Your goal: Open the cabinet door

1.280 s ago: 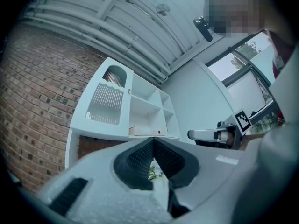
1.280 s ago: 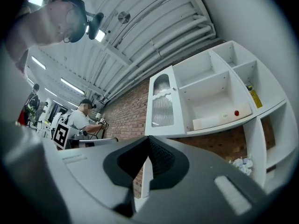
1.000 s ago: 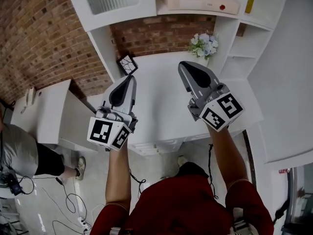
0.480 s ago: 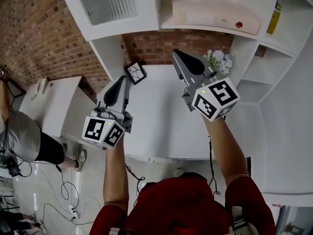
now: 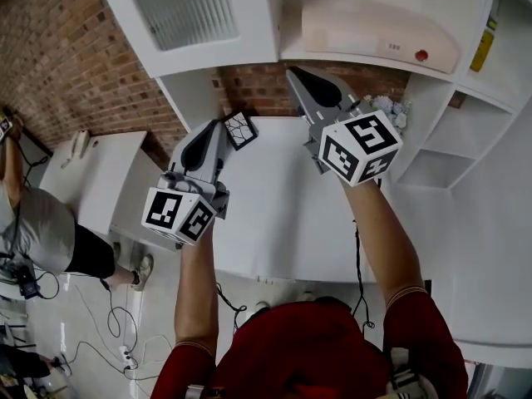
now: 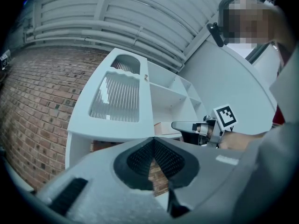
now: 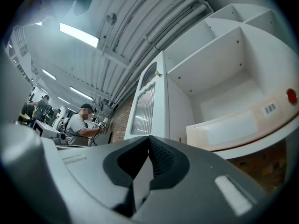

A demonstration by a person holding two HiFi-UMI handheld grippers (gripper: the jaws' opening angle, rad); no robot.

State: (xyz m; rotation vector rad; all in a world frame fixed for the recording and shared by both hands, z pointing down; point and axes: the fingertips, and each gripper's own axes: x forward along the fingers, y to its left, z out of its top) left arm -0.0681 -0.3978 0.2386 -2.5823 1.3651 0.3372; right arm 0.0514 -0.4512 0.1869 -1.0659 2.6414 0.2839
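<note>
Brick wall (image 5: 75, 56) behind, white tabletop (image 5: 283, 198) below. Over its far left corner, door (image 5: 191, 11), seemingly closed, long axis upright, knob (image 7: 159, 73) on right edge. Up and ahead of both tongs. Right tongs (image 5: 293, 75) probably nearer that edge; left tongs (image 5: 214, 131) lower. Both pressed shut, holding nothing. Against a second ago: raised, pushed closer to far edge.
</note>
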